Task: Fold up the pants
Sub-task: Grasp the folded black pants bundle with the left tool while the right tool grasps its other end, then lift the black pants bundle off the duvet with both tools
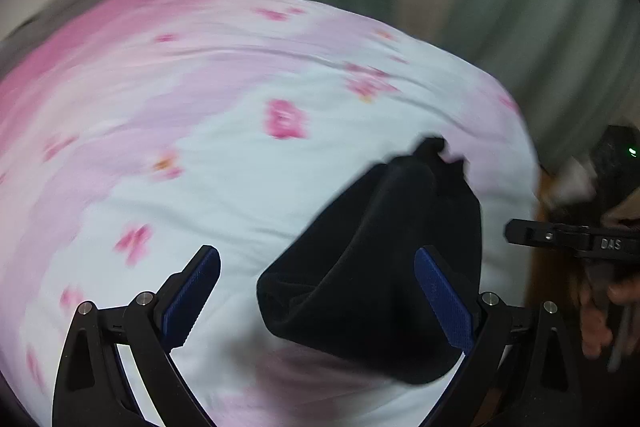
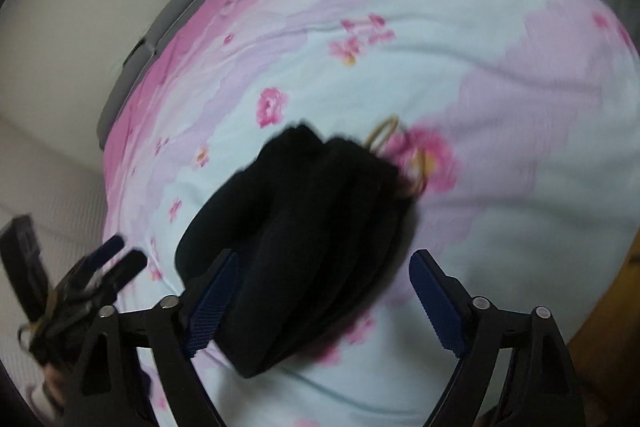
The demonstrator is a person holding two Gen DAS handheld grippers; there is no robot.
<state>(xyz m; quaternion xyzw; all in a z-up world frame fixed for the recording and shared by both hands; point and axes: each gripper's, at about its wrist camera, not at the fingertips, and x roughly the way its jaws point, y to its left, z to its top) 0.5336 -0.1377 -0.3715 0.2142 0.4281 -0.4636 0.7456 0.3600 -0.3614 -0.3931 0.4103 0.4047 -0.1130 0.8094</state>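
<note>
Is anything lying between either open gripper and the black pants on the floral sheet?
Nothing visible does. The bunched black fabric pants lie on the pink floral bedsheet directly ahead of the left gripper and the right gripper, both open.

1. A floral bedsheet (image 1: 248, 155), pale blue and lilac with pink blossoms, is covering the bed and lying slightly wrinkled.
2. A deeper pink band (image 2: 160, 67) of the sheet is running along the bed's far edge.
3. A grey mattress edge (image 2: 160, 23) is showing just beyond that pink band.
4. A green curtain (image 1: 540, 27) is hanging in folds behind the bed.
5. A cream wall (image 2: 80, 7) is standing beside the bed.
6. Yellowish rubber bands (image 2: 386, 131) are lying on the sheet, blurred.
</note>
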